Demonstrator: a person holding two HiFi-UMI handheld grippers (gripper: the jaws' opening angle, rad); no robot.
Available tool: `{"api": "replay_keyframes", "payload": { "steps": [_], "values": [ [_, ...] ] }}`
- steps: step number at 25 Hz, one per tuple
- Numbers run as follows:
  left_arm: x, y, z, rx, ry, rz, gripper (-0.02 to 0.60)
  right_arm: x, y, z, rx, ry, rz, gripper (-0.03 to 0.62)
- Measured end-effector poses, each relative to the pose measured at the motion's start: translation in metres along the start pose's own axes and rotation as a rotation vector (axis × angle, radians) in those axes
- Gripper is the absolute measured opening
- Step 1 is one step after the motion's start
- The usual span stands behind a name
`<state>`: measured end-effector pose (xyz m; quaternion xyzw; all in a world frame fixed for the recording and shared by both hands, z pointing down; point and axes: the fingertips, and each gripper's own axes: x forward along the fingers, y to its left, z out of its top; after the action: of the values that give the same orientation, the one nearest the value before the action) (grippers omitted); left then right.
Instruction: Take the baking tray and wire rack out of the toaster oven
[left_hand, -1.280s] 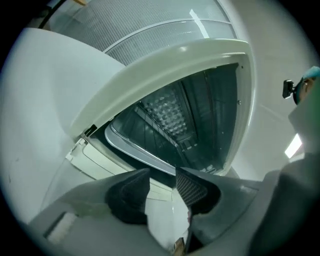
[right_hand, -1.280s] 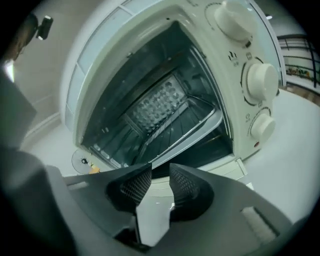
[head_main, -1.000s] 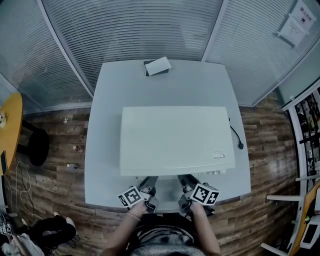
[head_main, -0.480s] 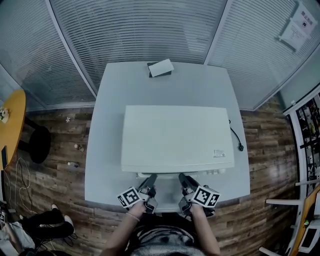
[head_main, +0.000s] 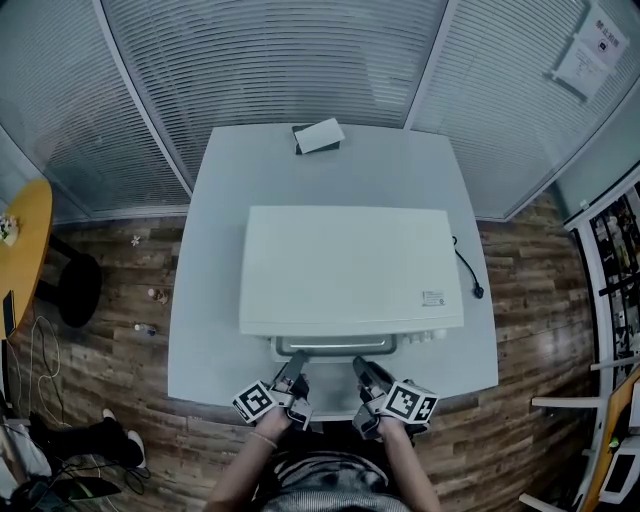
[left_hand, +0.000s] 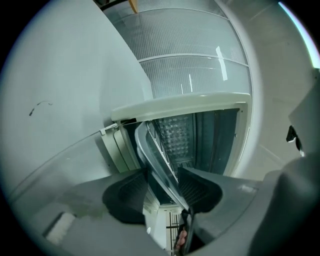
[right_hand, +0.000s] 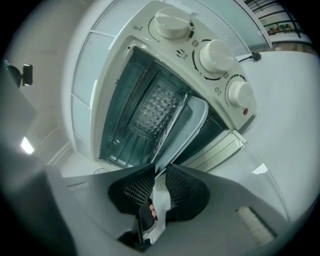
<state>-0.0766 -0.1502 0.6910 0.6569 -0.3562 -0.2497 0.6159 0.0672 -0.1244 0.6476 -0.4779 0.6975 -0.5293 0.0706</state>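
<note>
Left claw (left_hand: 162, 182): its jaws have just been opening. They stand a bit apart, with the rim of the baking tray (left_hand: 150, 150) between them, not squeezed.
Right claw (right_hand: 160, 176): narrow, pinching the tray's front edge. It has just been closing.
Baking tray: partly out of the toaster oven (head_main: 345, 265), straight ahead of both claws.
Wire rack (right_hand: 172, 119): thin wires along the tray, reaching inside the oven.
Oven door (right_hand: 222, 147): down and open, below the claws.
Surface (head_main: 210, 300): bare room left and right of the claws. Its near edge is right by them.
</note>
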Motion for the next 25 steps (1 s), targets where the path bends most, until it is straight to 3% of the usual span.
{"api": "replay_keyframes", "payload": {
  "steps": [3, 8, 11, 14, 16, 18, 25],
  "values": [
    [0.009, 0.005, 0.002, 0.016, -0.008, 0.004, 0.183, -0.002, 0.003, -0.003, 0.004, 0.006, 0.011, 0.067],
    [0.004, 0.005, -0.001, -0.067, -0.020, 0.003, 0.137, -0.007, -0.007, -0.009, -0.057, 0.007, -0.050, 0.090],
    [0.001, 0.006, -0.003, -0.078, -0.019, 0.016, 0.132, -0.014, -0.019, -0.003, -0.053, -0.037, -0.094, 0.210],
    [-0.001, 0.006, -0.004, -0.067, -0.012, 0.026, 0.132, -0.020, -0.028, 0.017, 0.020, -0.132, -0.087, 0.254],
    [-0.002, 0.004, -0.006, -0.069, -0.010, 0.023, 0.132, -0.022, -0.031, 0.031, 0.017, -0.171, -0.073, 0.252],
    [-0.004, 0.003, -0.008, -0.070, -0.014, 0.020, 0.132, -0.022, -0.032, 0.039, -0.010, -0.174, -0.073, 0.169],
    [-0.022, 0.002, -0.021, -0.059, -0.031, 0.018, 0.133, -0.036, -0.034, 0.025, 0.016, -0.134, -0.046, 0.153]
  ]
}}
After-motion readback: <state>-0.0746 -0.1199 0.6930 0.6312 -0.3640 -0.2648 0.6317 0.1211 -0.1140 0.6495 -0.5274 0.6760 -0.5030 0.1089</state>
